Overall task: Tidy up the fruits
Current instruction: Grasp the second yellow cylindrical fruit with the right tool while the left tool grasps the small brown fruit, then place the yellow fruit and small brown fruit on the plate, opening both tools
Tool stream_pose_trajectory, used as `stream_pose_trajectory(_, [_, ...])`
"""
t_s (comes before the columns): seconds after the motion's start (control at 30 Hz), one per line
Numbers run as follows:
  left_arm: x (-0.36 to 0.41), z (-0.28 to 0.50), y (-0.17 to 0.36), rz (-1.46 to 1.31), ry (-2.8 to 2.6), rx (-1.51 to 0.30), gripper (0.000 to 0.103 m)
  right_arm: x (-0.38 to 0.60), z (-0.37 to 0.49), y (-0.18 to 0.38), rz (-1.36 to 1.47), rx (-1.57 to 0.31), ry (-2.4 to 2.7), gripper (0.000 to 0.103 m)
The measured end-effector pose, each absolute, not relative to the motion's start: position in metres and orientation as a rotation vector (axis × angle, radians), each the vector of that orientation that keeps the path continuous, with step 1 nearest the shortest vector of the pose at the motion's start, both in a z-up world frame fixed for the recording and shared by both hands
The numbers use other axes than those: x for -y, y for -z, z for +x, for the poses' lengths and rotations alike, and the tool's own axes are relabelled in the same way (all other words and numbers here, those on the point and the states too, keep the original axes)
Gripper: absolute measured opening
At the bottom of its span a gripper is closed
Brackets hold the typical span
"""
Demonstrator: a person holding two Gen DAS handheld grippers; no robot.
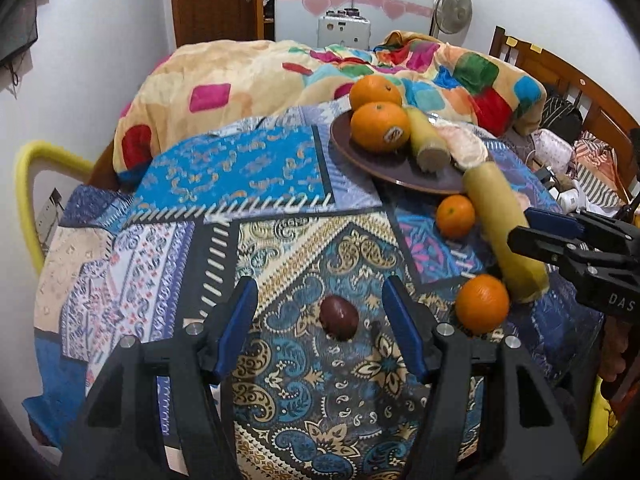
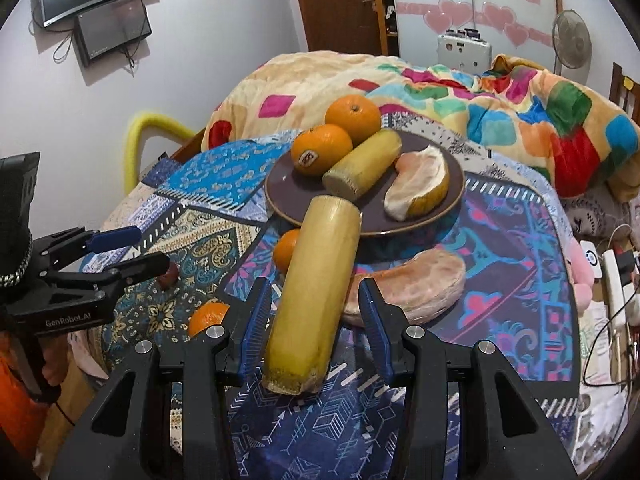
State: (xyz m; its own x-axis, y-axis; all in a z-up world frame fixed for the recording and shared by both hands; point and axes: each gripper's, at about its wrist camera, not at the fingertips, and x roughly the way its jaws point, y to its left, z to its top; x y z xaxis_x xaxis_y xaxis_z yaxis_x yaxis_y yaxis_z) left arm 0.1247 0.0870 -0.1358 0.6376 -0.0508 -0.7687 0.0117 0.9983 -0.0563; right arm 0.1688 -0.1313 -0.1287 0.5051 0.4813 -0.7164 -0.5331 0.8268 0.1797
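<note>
Left gripper (image 1: 320, 320): fingers spread wide, nothing between the pads; it hovers over the patchwork bedspread (image 1: 200, 240) near the front edge of the bed.
Dark red fruit (image 1: 338, 317): small, oval, lies on the bedspread just ahead of the left gripper, in line w/ the gap, not touched.
Right gripper (image 2: 312, 308): fingers spread on both sides of the long yellow stalk piece (image 2: 316, 296); the pads are close to it, but contact cannot be told.
Long yellow stalk piece: lies on the bedspread, far end at the front rim of the brown plate (image 2: 452, 208), near end toward the front edge.
Brown plate: toward the back of the bedspread, beside the coloured blanket (image 2: 520, 120). It carries 2 oranges (image 2: 322, 150) (image 2: 353, 114), the first w/ a sticker, a shorter yellow stalk piece (image 2: 366, 164) and a pomelo wedge (image 2: 418, 184).
Loose fruit: 2nd pomelo wedge (image 2: 416, 284) on the bedspread, right of the long stalk piece; small orange (image 2: 287, 249) left of it, near the plate rim; another orange (image 1: 482, 304) nearer the front edge, beside the stalk's near end.
</note>
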Motion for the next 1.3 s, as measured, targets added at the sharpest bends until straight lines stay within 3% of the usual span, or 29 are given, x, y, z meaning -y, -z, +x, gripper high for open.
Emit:
stream_pose_trajectory(0.23, [-0.088,0.125,0.152,-0.051,0.052,-0.904,0.064,0.125,0.170,0.137,-0.068,-0.855,-0.616,0.037])
stream_pose_trajectory(0.33, [-0.089,0.126,0.156,-0.048,0.045,-0.901,0.058,0.124,0.170,0.137,-0.067,-0.853,-0.618,0.037])
stream_pose_trajectory(0.5, [-0.087,0.124,0.156,-0.031,0.057,-0.883,0.038,0.125,0.170,0.137,-0.061,-0.843,-0.617,0.036])
stream_pose_trajectory(0.73, [-0.078,0.124,0.154,-0.001,0.080,-0.882,0.019,0.126,0.169,0.137,-0.059,-0.836,-0.615,0.036])
stream_pose_trajectory(1.3, [-0.073,0.131,0.124,-0.021,0.085,-0.812,0.016,0.146,0.172,0.113,-0.034,-0.775,-0.599,0.032])
